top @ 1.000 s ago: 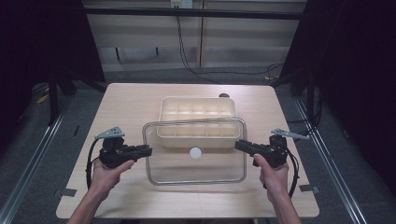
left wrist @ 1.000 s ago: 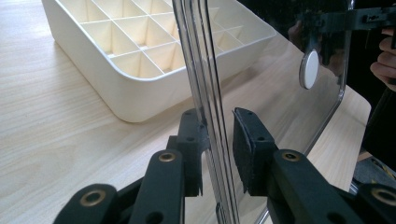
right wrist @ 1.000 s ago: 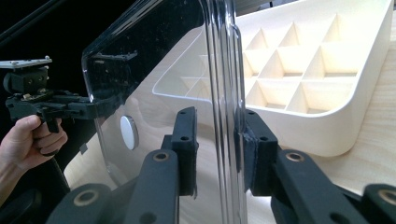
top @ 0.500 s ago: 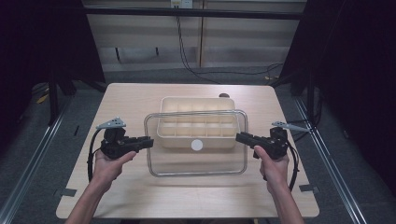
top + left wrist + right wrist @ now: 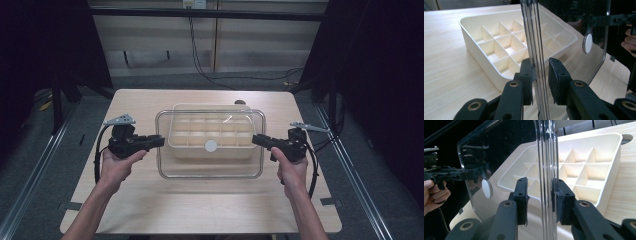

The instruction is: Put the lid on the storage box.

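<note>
Lid carried farther over tray | left gripper, right gripper pinch its edges

Our forearms are bare, no sleeves showing. Each hand carries a black claw, the left claw and the right claw, each topped with a grey three-cornered plate and trailing a black cable. Brass-ringed screws dot the jaw links; the pads are matte black.

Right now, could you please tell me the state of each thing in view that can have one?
Clear plastic lid: off, held over the tray.
Cream compartment tray: uncovered, cells empty, on table.
Left gripper: shut on lid's edge.
Right gripper: shut on opposite edge.
</note>
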The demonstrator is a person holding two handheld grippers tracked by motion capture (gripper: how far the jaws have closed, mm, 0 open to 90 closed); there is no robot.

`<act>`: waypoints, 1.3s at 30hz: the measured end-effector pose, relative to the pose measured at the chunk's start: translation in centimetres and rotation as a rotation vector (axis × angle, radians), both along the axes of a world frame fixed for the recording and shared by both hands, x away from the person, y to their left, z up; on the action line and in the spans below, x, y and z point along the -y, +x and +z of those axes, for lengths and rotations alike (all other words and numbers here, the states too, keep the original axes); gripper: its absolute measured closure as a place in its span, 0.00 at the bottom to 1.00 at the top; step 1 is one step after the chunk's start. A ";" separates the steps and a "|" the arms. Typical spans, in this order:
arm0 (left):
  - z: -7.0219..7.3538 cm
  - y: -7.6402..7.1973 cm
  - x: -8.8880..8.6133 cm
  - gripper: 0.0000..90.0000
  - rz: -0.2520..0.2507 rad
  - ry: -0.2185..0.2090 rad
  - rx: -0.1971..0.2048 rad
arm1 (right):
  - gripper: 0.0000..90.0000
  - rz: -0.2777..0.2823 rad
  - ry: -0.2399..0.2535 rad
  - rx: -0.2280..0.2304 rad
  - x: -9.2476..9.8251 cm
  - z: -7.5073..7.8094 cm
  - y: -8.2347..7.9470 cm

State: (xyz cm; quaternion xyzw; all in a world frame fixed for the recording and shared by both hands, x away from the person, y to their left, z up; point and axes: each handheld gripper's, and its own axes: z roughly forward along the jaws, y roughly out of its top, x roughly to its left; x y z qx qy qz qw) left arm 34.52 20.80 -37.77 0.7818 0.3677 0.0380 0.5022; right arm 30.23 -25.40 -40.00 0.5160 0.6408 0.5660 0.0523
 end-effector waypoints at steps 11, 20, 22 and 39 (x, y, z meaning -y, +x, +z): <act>1.2 1.5 0.4 0.83 0.019 -0.016 0.021 | 0.75 -0.013 0.011 0.009 0.2 0.6 1.4; 1.1 2.6 0.5 0.82 0.045 -0.026 0.010 | 0.74 -0.024 -0.005 0.019 0.1 1.3 2.8; 1.2 2.8 0.4 0.82 0.048 -0.023 0.015 | 0.74 -0.025 -0.011 0.021 0.0 1.5 3.0; 2.5 4.5 0.6 0.82 0.078 0.011 0.032 | 0.74 -0.026 -0.021 0.033 -0.4 2.6 5.2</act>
